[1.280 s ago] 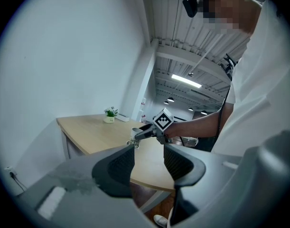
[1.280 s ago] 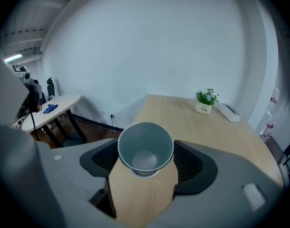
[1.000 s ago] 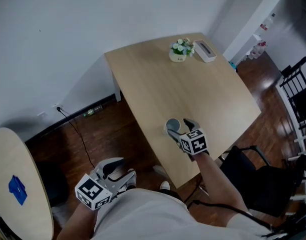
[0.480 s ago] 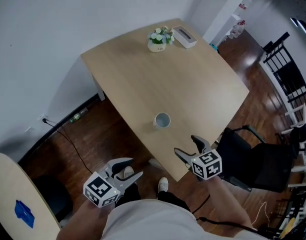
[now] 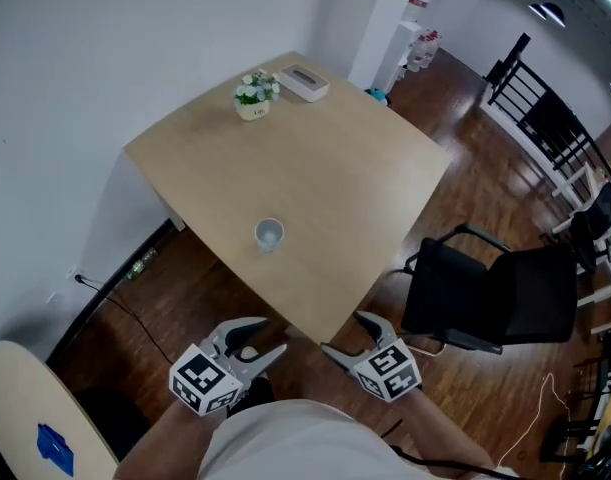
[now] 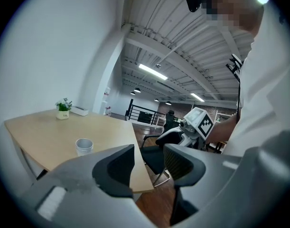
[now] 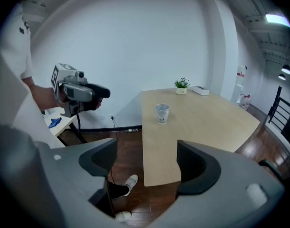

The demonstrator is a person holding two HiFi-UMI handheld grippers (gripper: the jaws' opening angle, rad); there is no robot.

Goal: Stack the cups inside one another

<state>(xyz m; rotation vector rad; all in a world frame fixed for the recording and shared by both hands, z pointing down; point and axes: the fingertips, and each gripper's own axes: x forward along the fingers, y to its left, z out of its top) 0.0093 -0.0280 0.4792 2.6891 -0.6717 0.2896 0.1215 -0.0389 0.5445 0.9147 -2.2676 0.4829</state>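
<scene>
On table [image 5: 315,158], cup [image 5: 269,234] (poss. nested) upright, mouth up; left gripper [image 5: 270,335], right gripper [image 5: 345,333] released.

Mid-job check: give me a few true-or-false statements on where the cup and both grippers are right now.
1. The cup stands upright on the table. True.
2. The right gripper is shut on the cup. False: its jaws are apart and empty, well short of the cup.
3. The left gripper is open with nothing between its jaws. True.
4. The potted plant touches the cup. False: it stands at the table's far side, beside a white box.
</scene>
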